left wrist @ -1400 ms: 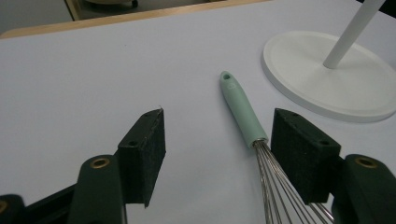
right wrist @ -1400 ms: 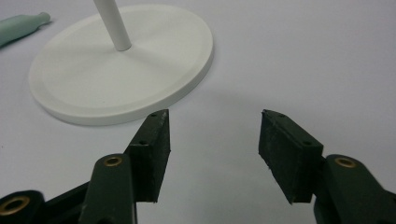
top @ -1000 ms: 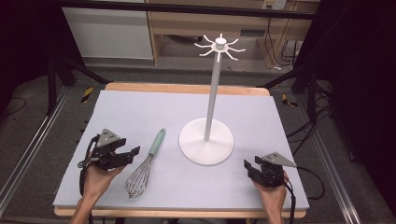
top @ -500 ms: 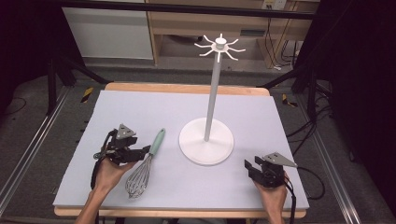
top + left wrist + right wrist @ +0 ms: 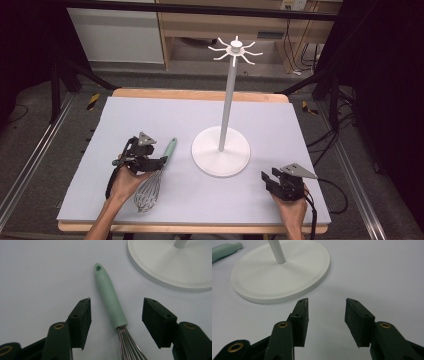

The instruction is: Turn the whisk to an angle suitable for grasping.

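Since a second ago, the left claw point(image 5: 159, 161) has been sliding over from the desk's left side to the whisk point(image 5: 156, 172).

Its jaws are closing now, one on each side of the green handle point(image 5: 110, 298), but the pads are not touching it yet. To do this well, I think the claw should be going a bit lower and squeezing the thick part of the handle near the wires, so the whisk is not tipping. The whisk is lying flat on the desk point(image 5: 150, 120), just left of the white stand point(image 5: 220, 150). Its long way is running from the wires near the person up to the handle tip, pointing away and a bit right. The right claw point(image 5: 269, 179) is waiting apart, jaws closing on nothing.
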`<state>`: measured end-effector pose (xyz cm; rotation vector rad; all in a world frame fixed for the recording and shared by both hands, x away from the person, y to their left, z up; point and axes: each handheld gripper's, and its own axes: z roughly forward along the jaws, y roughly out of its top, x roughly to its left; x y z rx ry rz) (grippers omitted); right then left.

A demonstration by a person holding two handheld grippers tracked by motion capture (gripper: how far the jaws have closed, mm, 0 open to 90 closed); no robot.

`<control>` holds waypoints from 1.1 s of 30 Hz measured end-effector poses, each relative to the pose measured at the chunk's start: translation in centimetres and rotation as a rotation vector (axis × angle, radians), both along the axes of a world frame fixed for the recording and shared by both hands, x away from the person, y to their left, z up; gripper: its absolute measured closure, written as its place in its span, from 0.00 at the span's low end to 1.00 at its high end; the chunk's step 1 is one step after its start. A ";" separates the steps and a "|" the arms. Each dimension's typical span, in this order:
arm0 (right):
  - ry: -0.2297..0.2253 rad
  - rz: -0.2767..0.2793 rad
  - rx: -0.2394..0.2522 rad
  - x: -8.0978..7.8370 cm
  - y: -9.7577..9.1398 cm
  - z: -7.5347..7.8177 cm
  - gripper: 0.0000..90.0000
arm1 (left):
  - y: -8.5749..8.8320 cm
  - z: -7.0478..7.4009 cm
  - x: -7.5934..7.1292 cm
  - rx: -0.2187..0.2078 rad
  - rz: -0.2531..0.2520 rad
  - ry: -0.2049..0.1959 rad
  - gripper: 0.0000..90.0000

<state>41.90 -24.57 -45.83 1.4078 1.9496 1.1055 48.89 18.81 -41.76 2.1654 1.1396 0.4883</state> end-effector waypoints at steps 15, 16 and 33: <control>0.014 0.018 -0.001 0.1 0.1 -0.1 0.64 | -0.9 -2.0 1.0 0.031 0.018 0.086 0.52; 0.014 0.019 0.000 0.1 0.1 -0.1 0.64 | -1.0 -2.2 1.1 0.037 0.017 0.098 0.53; 0.026 0.024 0.003 0.2 0.1 -0.2 0.66 | -1.3 -3.6 1.9 0.075 0.037 0.172 0.63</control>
